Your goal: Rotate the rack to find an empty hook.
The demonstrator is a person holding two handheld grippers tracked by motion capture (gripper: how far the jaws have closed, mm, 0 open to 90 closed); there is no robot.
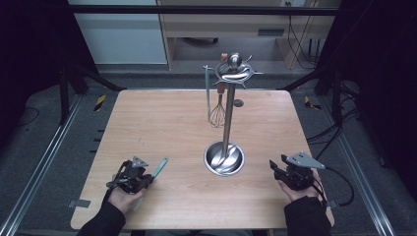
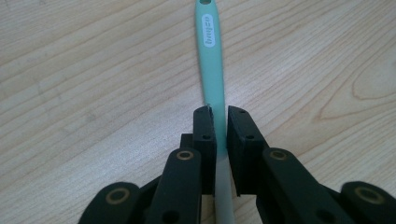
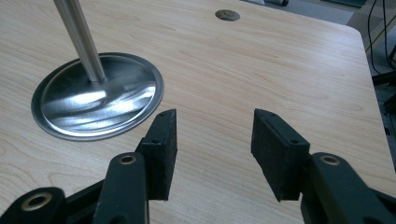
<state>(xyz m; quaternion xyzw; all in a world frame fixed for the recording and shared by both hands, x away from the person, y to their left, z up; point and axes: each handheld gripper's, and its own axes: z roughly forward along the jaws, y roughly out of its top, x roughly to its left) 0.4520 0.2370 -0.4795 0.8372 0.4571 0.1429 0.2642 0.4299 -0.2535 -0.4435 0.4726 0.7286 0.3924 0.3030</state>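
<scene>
The slim mint-green plastic utensil handle (image 2: 211, 60), lying on the pale wooden surface (image 1: 162, 123), is clamped by the nearly closed left tool (image 2: 221, 122), while hanging it on the steel rack (image 1: 227, 118) remains undone and the right tool (image 3: 212, 135) waits half open, empty.

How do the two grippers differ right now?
The left gripper is shut on a green handle; the right gripper is open with nothing between its jaws. The left one sits at the table's left near corner, the right one by the stand's steel base. Both are black, hand-held and low over the wood.
</scene>
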